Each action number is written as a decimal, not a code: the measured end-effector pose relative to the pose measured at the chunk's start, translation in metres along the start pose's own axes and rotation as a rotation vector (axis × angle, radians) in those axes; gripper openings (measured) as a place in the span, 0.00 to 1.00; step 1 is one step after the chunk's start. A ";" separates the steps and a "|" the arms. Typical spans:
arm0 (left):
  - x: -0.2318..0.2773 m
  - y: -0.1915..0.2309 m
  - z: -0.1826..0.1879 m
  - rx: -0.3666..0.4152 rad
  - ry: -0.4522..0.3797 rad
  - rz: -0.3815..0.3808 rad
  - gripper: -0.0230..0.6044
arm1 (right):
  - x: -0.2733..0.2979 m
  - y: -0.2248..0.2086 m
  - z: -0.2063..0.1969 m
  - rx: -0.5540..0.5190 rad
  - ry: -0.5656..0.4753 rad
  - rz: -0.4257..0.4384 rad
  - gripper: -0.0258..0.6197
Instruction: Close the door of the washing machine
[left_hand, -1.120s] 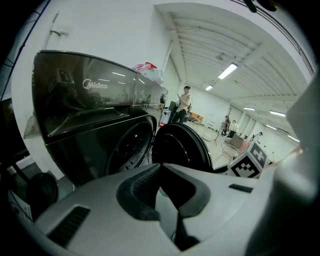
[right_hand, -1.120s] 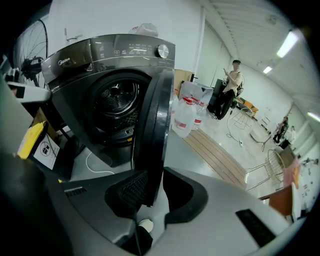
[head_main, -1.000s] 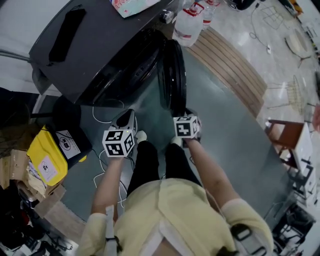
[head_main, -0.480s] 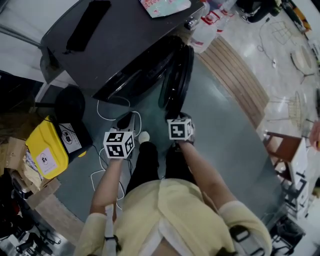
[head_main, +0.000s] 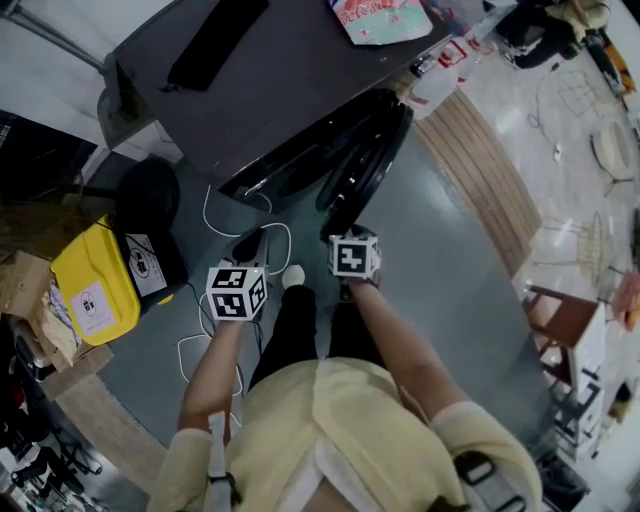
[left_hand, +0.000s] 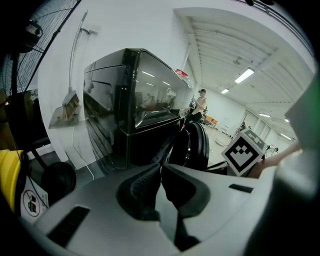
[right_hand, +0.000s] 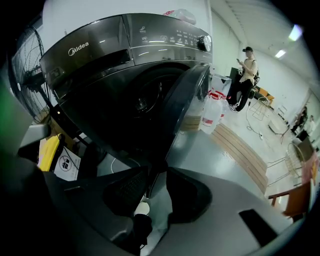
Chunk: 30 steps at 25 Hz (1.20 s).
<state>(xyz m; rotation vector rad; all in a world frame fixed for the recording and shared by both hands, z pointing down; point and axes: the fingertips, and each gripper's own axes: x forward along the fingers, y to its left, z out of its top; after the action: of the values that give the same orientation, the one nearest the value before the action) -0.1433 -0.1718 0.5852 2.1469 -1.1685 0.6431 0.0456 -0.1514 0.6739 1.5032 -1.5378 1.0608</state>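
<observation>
The dark grey washing machine (head_main: 250, 90) stands at the top of the head view with its round door (head_main: 365, 165) partly open, angled toward the drum. My right gripper (head_main: 340, 228) is at the door's near edge. In the right gripper view the door (right_hand: 182, 105) runs down to the right gripper (right_hand: 157, 170), whose jaws have just been opening; the door's rim stands at the gap, and the pads do not press on it. My left gripper (head_main: 248, 245) hangs left of the door over the floor. In its own view the left gripper (left_hand: 161, 167) is shut on nothing, facing the machine (left_hand: 130, 100).
A yellow container (head_main: 85, 285) and a black round object (head_main: 150, 195) sit on the floor left of the machine, with white cables (head_main: 215, 225) nearby. Water bottles (head_main: 440, 75) and a wooden strip (head_main: 480, 170) lie to the right. A person (right_hand: 245, 75) stands far behind.
The door has swung from square-on to a narrower angle against the machine's front. Both grippers have moved toward the machine, the right one following the door's edge.
</observation>
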 end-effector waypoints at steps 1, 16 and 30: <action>-0.002 0.004 0.000 -0.006 -0.002 0.005 0.04 | 0.001 0.006 0.003 0.002 -0.005 0.006 0.21; -0.018 0.046 0.000 -0.080 -0.035 0.078 0.04 | 0.020 0.054 0.040 0.031 -0.030 0.068 0.23; -0.031 0.070 -0.010 -0.139 -0.052 0.132 0.04 | 0.036 0.081 0.068 0.021 -0.078 0.083 0.25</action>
<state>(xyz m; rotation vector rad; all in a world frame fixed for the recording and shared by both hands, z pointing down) -0.2200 -0.1771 0.5905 1.9931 -1.3516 0.5483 -0.0341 -0.2301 0.6739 1.5216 -1.6605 1.0801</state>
